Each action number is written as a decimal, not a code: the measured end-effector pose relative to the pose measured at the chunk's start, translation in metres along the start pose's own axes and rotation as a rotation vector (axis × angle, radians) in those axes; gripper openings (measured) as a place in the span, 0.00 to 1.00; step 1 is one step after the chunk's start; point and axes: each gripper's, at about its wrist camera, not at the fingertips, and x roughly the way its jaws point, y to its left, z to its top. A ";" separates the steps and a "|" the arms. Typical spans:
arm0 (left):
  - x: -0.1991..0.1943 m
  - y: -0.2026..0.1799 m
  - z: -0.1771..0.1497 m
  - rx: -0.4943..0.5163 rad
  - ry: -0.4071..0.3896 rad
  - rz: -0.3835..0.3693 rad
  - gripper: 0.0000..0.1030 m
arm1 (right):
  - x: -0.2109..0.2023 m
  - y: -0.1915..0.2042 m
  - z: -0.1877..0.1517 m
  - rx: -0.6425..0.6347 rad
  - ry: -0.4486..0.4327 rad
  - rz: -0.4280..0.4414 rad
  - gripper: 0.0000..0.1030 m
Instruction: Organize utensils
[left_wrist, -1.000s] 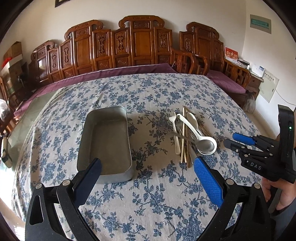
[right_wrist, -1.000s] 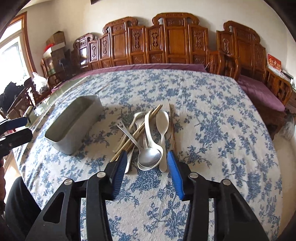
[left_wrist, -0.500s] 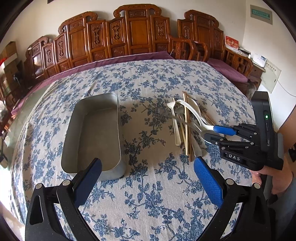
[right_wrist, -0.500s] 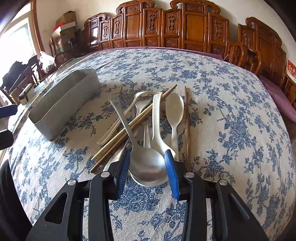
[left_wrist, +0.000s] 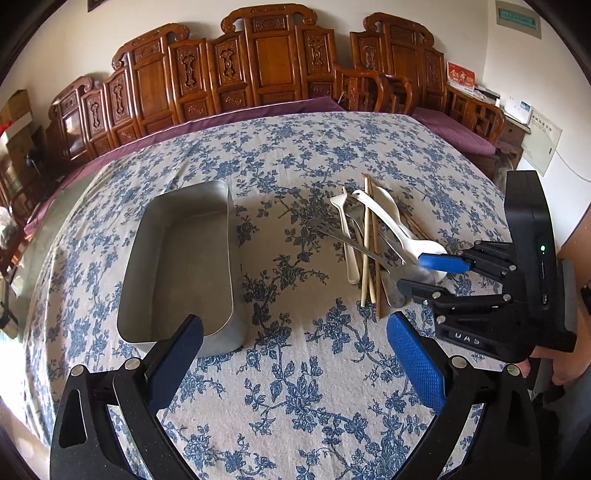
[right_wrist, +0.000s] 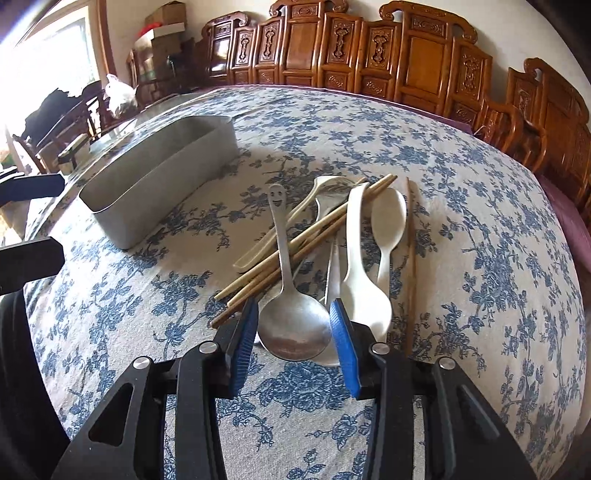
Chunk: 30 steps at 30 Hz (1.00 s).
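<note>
A: Entry. Right hand-held gripper (right_wrist: 293, 328): where does it stand relative to the pile?

B: Its blue pads (right_wrist: 343, 341) bracket the bowl of the stainless steel spoon with a smiley face cut into its handle tip (right_wrist: 291, 325). Jaws narrowed to about the bowl's width; whether the pads already press the rim I cannot tell. From the left wrist view the bowl sits between the fingers at the near edge of the pile.

A: Long axis of that spoon?

B: In the right wrist view, bowl at 6 o'clock, handle running to roughly 12, tilted slightly toward 11. It lies across the bundle of pale bamboo chopsticks (right_wrist: 306, 236), which run from 7 to 1 o'clock. The white plastic spoons (right_wrist: 384, 225) lie just beside it at 2 o'clock.

A: Destination?

B: Rectangular grey metal tray (left_wrist: 184, 258), on the blue floral tabletop (left_wrist: 295, 387), at about 10 o'clock from the right gripper, well apart from the pile. It looks to hold nothing.

A: Left hand-held gripper (left_wrist: 295, 354)?

B: Spread wide, holding nothing, hovering near the tray's near end. The right one is plainly the nearer to the spoon.

A: Judgement?

B: Closing on the bowl comes next; a round, slick bowl may slip, and lifting may drag the chopsticks.
</note>
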 end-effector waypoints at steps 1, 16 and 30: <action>0.000 0.000 0.000 0.000 0.001 0.000 0.94 | 0.001 0.001 -0.001 -0.006 0.004 0.004 0.47; 0.005 -0.007 0.003 0.017 0.008 0.009 0.94 | 0.003 -0.003 -0.001 -0.001 0.007 0.022 0.11; 0.045 -0.023 0.020 0.039 0.058 -0.025 0.94 | -0.026 -0.025 0.008 0.059 -0.085 0.070 0.02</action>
